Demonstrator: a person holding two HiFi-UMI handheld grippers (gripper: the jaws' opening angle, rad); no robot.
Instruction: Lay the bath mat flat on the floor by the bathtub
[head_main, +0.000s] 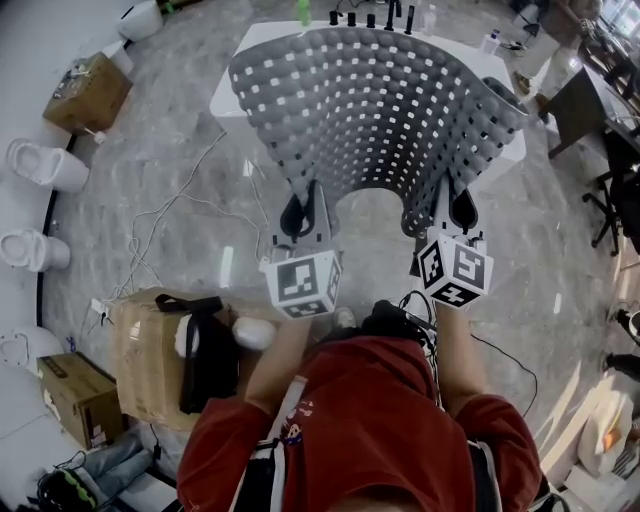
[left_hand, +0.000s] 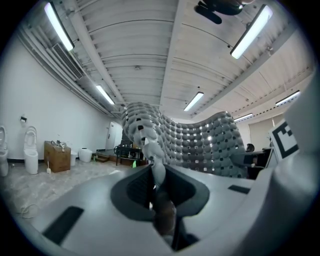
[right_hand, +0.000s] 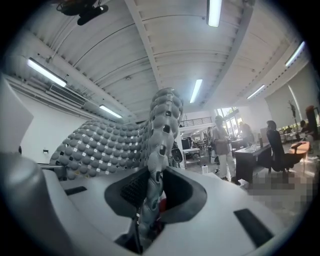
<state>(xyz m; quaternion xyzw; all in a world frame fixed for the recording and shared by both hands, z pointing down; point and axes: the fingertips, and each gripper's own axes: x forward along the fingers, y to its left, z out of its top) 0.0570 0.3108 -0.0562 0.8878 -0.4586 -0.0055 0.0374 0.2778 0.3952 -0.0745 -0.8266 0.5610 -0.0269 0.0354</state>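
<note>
Nearest, the person: red shirt (head_main: 370, 420) with a small chest print too small to read; both forearms reach forward, roughly parallel.
Marker cubes: the left cube (head_main: 303, 283) and the right cube (head_main: 455, 270) carry black-and-white square patterns, with no readable words.
Left gripper (head_main: 300, 215): tilted upward toward the ceiling in the left gripper view (left_hand: 156, 185); its jaws are nearly together and pinch the mat's near edge.
Right gripper (head_main: 455, 210): level with the left and well apart from it; in the right gripper view (right_hand: 150, 195) its jaws are likewise narrowed and clamp a fold of the same edge.
Bath mat (head_main: 370, 110): grey, studded and pierced by rows of square holes. It is held off the floor and bowed into an arch between the two grips. It fans wide beyond them and hides much of the tub in the head view. It rises above each set of jaws (left_hand: 200, 145) (right_hand: 100, 145).
Floor (head_main: 180, 150): grey and marbled; a bare patch shows under the mat's arch.
Left margin: thin cables (head_main: 190, 190) trail over the floor, and a cardboard box (head_main: 140, 360) stands close to the person's left.
Bathtub (head_main: 228, 92): white, its rim showing on either side of the mat; dark bottles (head_main: 370, 18) line its far edge.
Far left: toilets (head_main: 45, 165) stand along the wall.
</note>
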